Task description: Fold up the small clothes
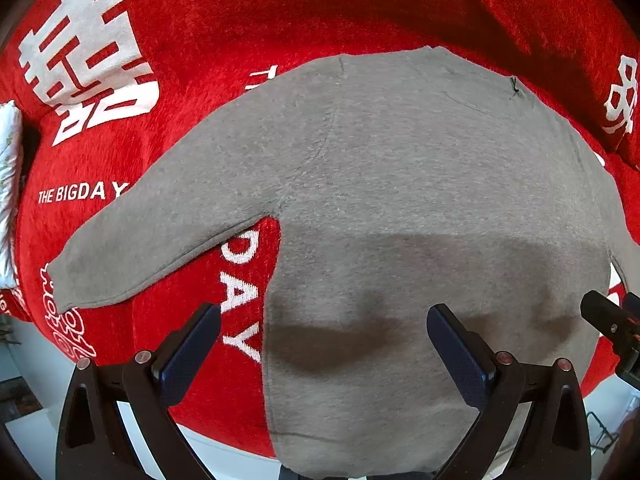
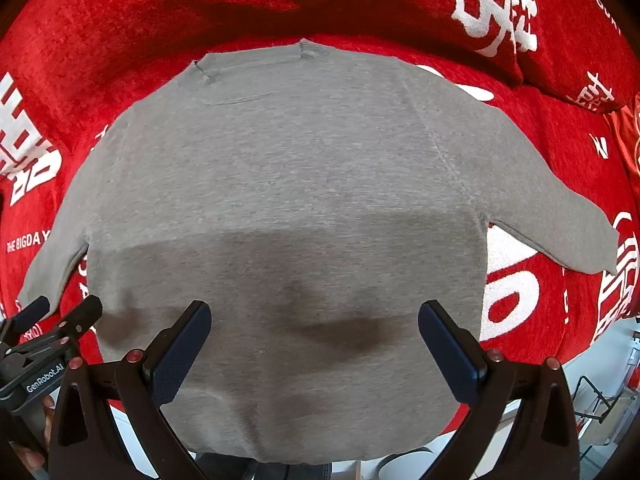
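left gripper (image 1: 324, 320) fingers spread wide, holding nothing, hovering over the grey sweatshirt's (image 1: 400, 200) lower body. right gripper (image 2: 314, 316) fingers equally spread and empty over the hem. the sweatshirt lies flat, sleeves out, filling mid-frame on a red blanket (image 1: 280, 8) with white lettering.

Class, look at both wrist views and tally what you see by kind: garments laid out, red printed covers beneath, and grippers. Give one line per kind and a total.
Grey long-sleeved sweatshirt, laid flat with both sleeves out: 1
Red cover with white lettering beneath it: 1
Grippers, both with jaws open and holding nothing: 2 (left gripper, right gripper)
Total: 4
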